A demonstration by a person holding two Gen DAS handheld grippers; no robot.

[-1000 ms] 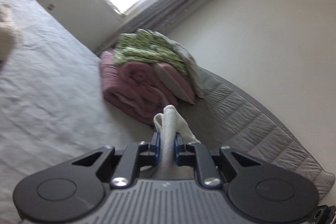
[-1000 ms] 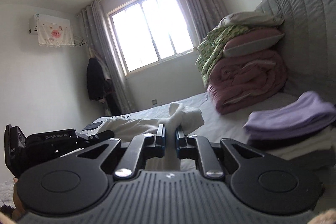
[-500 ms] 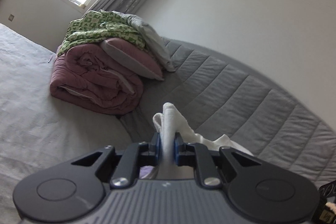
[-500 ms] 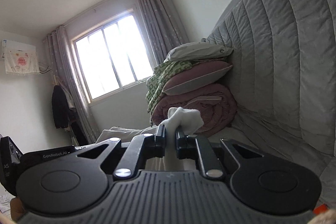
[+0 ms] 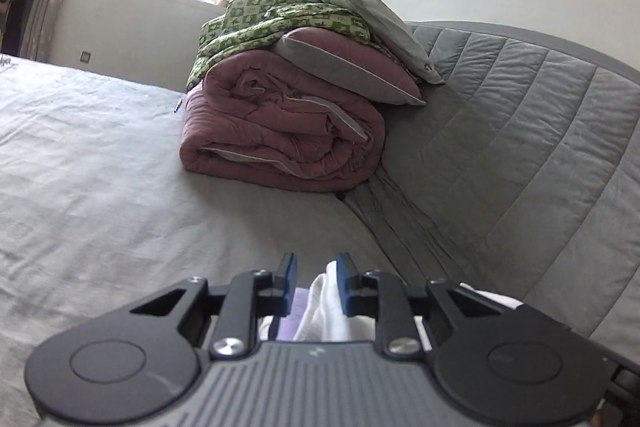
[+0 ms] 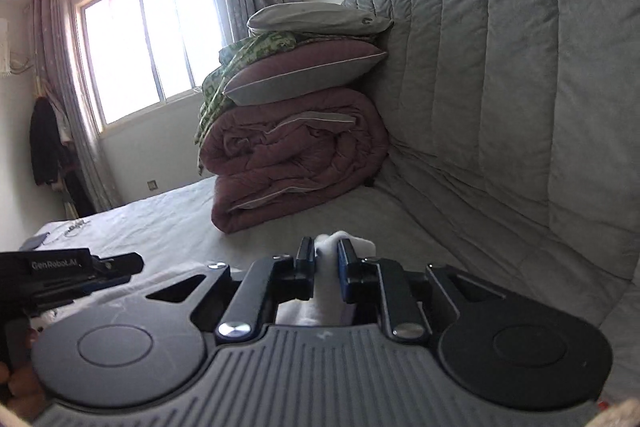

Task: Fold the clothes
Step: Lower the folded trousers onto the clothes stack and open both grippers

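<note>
A white garment (image 5: 326, 303) lies between the fingers of my left gripper (image 5: 316, 279). The jaws are opening: the cloth leans on the right pad and a gap shows beside the left pad. Under it a folded purple garment (image 5: 294, 311) peeks out. In the right wrist view my right gripper (image 6: 325, 259) has a white fold of the same garment (image 6: 326, 267) between its pads. These jaws are opening too, and both pads still touch the cloth. The left gripper (image 6: 134, 265) shows at the left edge there, low over the bed.
A rolled pink quilt (image 5: 280, 143) with pillows and a green patterned blanket (image 5: 272, 15) is stacked against the grey padded headboard (image 5: 520, 147). The pale bed sheet (image 5: 80, 167) spreads to the left. Dark clothes (image 6: 48, 143) hang beside the window.
Both views have swung towards the headboard and dropped closer to the bed. Both pairs of jaws have parted, the left more, and the white cloth sits lower between the fingers.
</note>
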